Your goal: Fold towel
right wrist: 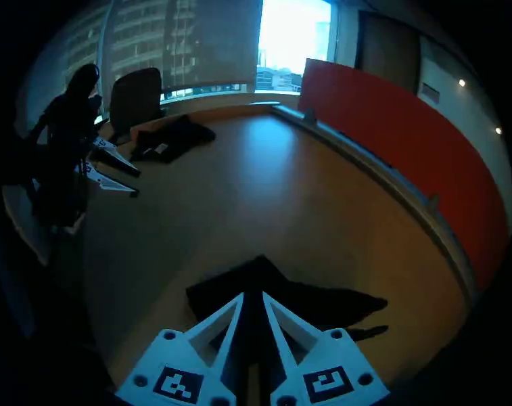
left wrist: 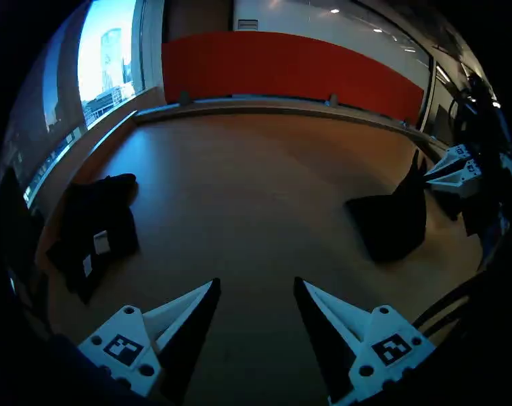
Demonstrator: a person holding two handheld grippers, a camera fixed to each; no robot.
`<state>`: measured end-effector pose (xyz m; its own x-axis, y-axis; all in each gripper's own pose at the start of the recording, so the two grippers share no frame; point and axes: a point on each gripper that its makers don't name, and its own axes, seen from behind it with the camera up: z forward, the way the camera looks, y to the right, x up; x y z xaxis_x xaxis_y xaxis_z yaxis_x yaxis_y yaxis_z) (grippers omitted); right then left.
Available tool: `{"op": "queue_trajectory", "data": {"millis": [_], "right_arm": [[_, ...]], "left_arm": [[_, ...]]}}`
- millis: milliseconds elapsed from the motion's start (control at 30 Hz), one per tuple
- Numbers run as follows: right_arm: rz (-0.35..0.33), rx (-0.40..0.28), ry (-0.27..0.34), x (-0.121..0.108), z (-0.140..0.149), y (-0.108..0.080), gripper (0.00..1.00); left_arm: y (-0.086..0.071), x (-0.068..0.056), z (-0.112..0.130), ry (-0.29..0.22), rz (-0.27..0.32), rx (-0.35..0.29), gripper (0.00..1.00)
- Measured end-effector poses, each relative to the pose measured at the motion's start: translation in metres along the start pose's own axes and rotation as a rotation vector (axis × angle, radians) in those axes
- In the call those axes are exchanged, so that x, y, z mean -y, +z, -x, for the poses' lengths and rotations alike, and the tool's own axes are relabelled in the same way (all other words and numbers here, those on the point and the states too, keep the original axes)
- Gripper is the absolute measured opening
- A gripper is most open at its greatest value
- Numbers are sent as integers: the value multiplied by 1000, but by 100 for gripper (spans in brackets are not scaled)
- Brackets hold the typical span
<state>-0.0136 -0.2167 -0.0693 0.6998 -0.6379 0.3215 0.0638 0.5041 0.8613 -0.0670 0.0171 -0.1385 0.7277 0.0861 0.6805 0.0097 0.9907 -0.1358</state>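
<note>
Closest in the right gripper view, the right gripper (right wrist: 252, 296) is seen with its jaws drawn nearly together on a raised point of the dark towel (right wrist: 323, 298). Cloth is pinched between both fingers, so a firm hold is judged. Close in the left gripper view, the left gripper (left wrist: 256, 281) is held over bare table (left wrist: 256, 196), its jaws spread wide with nothing between them. Towel is located on the wooden table just ahead of the right gripper, well apart from the left gripper and toward the right of the left gripper view. It is seen as a near-black cloth, crumpled rather than flat, with one point pulled up into a peak at the right jaws and the rest slumped on the table. Edges and corners cannot be told apart in the dim light. Step in hand is judged early: one point picked up, no fold made yet. Next move is judged to call for the left gripper to be brought across and closed on a second corner, so the cloth can be lifted and laid flat. Farther off, a second dark pile (left wrist: 93, 230) with pale tags is seen near the table's edge, with a chair (right wrist: 134, 95) behind it and a red partition (left wrist: 289, 68) and window (left wrist: 110, 61) beyond.
</note>
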Motion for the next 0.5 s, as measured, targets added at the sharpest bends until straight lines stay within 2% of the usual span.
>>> {"op": "queue_trajectory", "data": {"millis": [267,367,500], "right_arm": [[-49,38,-14,26,5,31,12],[-56,52,-8,31,10,39,33],[-62,57,10,34,12,42,55]], "left_arm": [[-6,12,8,-28,-12,-1,79],[-7,15,10,-34,-16,1,79],[-9,19,13,-39,-21,1,79]]}}
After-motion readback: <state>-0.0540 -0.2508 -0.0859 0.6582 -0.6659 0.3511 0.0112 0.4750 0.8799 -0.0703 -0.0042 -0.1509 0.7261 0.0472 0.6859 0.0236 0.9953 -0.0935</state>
